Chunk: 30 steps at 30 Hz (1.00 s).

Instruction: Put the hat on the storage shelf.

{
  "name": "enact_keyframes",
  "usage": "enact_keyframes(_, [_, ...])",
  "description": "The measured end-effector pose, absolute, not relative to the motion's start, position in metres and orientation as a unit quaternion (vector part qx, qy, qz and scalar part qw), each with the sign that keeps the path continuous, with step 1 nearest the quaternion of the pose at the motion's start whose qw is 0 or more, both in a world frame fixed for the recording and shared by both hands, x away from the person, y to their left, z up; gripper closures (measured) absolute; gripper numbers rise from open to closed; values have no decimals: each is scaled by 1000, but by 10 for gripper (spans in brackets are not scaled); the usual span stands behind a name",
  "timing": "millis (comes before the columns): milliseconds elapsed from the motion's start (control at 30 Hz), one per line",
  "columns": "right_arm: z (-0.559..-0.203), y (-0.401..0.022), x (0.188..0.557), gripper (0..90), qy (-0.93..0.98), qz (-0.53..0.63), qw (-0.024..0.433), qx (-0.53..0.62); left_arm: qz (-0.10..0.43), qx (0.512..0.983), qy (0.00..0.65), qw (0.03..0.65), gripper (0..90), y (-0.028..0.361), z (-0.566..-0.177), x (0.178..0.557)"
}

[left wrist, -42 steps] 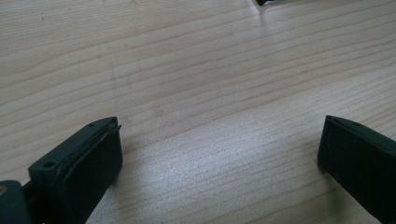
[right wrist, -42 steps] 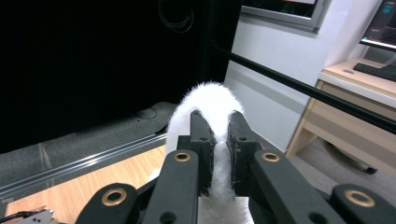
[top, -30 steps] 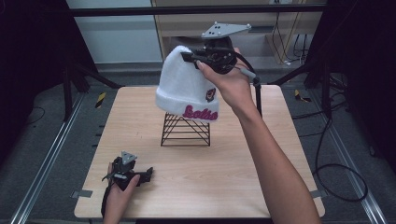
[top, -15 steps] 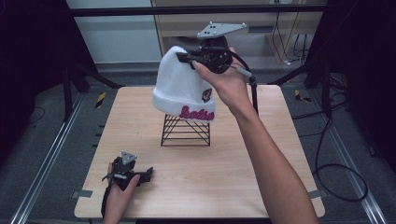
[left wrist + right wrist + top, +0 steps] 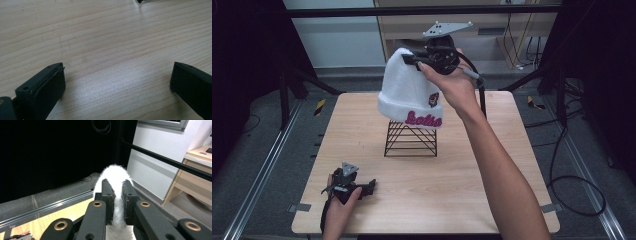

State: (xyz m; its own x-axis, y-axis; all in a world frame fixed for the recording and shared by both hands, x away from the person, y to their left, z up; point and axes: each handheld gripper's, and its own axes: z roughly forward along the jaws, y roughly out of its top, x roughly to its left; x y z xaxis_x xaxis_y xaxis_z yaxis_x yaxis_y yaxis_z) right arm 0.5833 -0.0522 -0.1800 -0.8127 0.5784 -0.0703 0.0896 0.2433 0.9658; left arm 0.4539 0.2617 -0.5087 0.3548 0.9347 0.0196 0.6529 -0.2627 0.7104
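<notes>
Beanie of white fuzzy knit with pink lettering (image 5: 409, 97), pinched at its crown between the clenched right tongs (image 5: 419, 59), now hangs higher than a second ago, its cuff barely over the apex of the black wire pyramid stand (image 5: 410, 139) at mid-tabletop; the lift-off appears nearly complete. Left tongs (image 5: 371, 185) rest released on the light wooden tabletop (image 5: 492, 165) near its front edge, well apart; only the stand's tip could snag the cuff.
</notes>
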Motion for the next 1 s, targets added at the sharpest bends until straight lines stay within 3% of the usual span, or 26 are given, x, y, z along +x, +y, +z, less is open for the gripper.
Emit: enact_keyframes(1000, [-211, -35, 593, 830, 789, 539, 205, 212, 226, 762, 521, 312, 0, 262, -509, 454])
